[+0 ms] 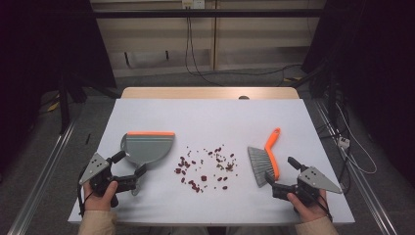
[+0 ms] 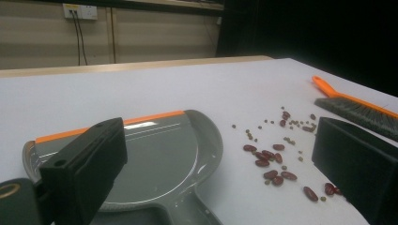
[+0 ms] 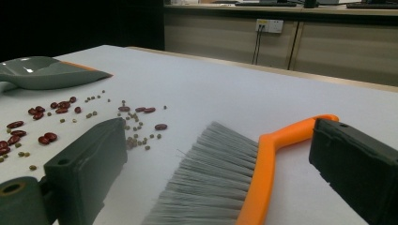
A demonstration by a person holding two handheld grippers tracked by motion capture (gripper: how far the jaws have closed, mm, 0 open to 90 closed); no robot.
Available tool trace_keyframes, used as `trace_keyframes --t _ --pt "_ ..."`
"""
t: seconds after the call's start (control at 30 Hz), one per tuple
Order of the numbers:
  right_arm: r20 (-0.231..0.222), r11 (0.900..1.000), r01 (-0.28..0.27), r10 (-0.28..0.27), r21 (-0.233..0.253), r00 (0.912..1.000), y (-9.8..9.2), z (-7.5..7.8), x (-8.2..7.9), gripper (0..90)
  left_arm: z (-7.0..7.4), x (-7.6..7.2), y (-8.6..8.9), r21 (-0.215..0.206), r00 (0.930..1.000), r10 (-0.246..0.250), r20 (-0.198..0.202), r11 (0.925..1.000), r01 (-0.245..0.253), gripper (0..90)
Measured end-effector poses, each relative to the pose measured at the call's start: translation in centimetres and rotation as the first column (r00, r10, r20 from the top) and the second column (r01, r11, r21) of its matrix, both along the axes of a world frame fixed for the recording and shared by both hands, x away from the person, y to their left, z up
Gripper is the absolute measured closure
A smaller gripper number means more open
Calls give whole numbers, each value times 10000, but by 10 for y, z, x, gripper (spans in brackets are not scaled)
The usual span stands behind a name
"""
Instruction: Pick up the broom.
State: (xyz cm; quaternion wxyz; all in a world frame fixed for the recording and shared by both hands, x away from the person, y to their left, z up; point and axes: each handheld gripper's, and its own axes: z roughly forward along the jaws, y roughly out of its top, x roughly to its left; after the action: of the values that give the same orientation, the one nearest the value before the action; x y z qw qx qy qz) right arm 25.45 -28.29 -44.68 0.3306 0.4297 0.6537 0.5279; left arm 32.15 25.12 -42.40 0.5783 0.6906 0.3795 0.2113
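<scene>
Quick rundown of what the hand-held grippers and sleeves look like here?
Both units match. The left hand-held gripper and the right hand-held gripper have black bodies, two blocky black jaws and a grey three-cornered plate on top. In the gripper views each jaw is a flat-faced block with a small round hole near its base. A dark cable trails by the left wrist. The sleeves are beige.
</scene>
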Motion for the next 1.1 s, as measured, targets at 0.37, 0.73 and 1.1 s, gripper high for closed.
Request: trace_keyframes --t 0.37,0.73,1.1 --pt "10 10000 -41 41 -56 10000 0 1 1 47 0 0 0 38 10000 5 33 10000 -5 34" --pt "117 10000 33 -33 -20 9999 -1 4 5 47 0 0 0 42 10000 -3 39 10000 3 34" --pt "-4 9999 129 -129 -115 9999 -1 9 12 41 1 1 0 100 9999 -71 78 9999 70 33"
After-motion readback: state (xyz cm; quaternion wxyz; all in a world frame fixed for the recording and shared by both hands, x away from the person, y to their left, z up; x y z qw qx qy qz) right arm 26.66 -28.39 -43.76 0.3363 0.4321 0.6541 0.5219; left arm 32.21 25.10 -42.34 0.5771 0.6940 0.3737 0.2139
